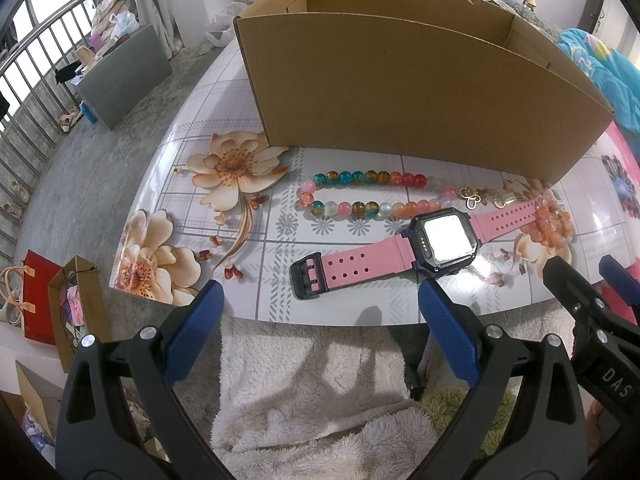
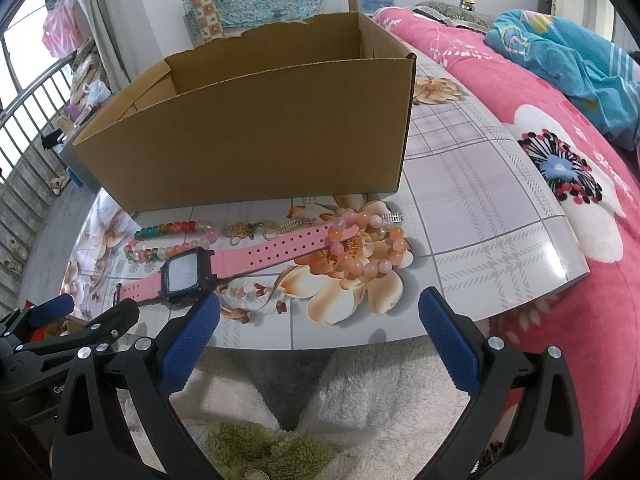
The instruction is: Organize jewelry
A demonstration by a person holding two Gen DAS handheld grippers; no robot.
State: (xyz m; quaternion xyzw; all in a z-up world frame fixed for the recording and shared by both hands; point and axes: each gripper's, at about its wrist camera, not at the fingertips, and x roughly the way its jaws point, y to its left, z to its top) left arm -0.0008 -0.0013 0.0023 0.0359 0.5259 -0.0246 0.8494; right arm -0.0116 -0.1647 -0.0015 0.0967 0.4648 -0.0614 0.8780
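A pink-strapped watch [image 1: 404, 252] [image 2: 224, 264] lies on the flowered table in front of an open cardboard box [image 1: 400, 92] [image 2: 256, 136]. Behind the watch lies a strand of multicoloured beads [image 1: 360, 196] [image 2: 168, 236] with a gold butterfly charm [image 1: 472, 196]. An orange-pink bead bracelet [image 2: 366, 248] [image 1: 554, 220] rests over the strap's right end. My left gripper [image 1: 320, 300] is open and empty at the table's near edge, before the watch. My right gripper [image 2: 320, 308] is open and empty, before the bracelet.
The table [image 2: 480, 208] ends just past my fingertips; white fleece [image 1: 312, 392] lies below. A pink bed [image 2: 580, 160] with a blue blanket borders the table's right. Gift bags [image 1: 60, 312] and a grey cabinet [image 1: 124, 76] stand on the floor at the left.
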